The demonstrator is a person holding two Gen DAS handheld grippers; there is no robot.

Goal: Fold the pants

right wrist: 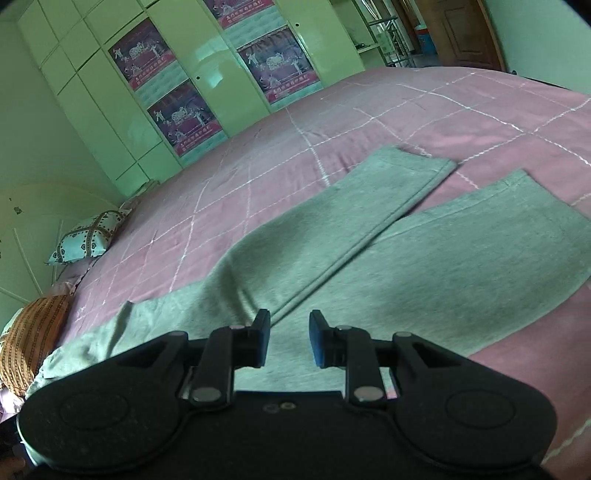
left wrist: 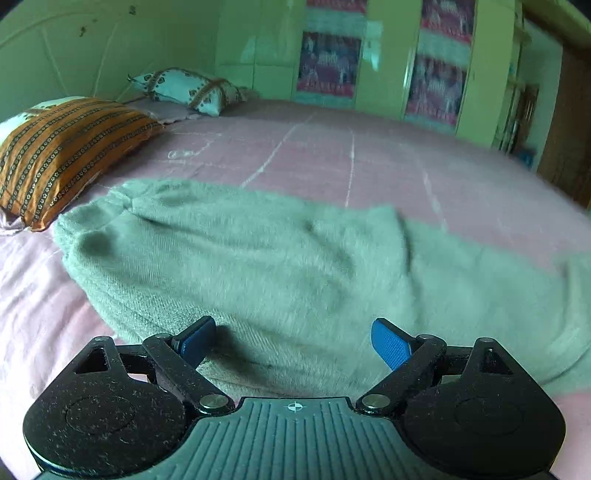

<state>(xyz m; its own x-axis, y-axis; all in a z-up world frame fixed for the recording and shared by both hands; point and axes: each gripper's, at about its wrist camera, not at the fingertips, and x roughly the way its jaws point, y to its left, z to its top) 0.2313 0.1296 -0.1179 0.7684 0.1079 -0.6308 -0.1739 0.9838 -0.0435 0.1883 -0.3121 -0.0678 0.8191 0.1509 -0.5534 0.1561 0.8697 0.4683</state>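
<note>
Grey pants [left wrist: 258, 258] lie flat on a pink quilted bedspread [left wrist: 332, 147]. In the left wrist view my left gripper [left wrist: 293, 328] hovers over their near edge, open wide, with nothing between its blue pads [left wrist: 391, 343]. In the right wrist view the pants [right wrist: 424, 266] stretch away to the right with both legs spread apart, the far leg [right wrist: 388, 184] and the near leg [right wrist: 498, 229]. My right gripper [right wrist: 290, 319] stands just above the cloth near where the legs meet. Its jaws are a narrow gap apart and grip nothing.
An orange striped pillow [left wrist: 62, 155] and a white patterned pillow [left wrist: 184, 88] lie at the head of the bed by the headboard [left wrist: 55, 55]. Pale green wardrobe doors [right wrist: 147, 92] with posters stand beyond the bed. A brown door [right wrist: 465, 33] is far right.
</note>
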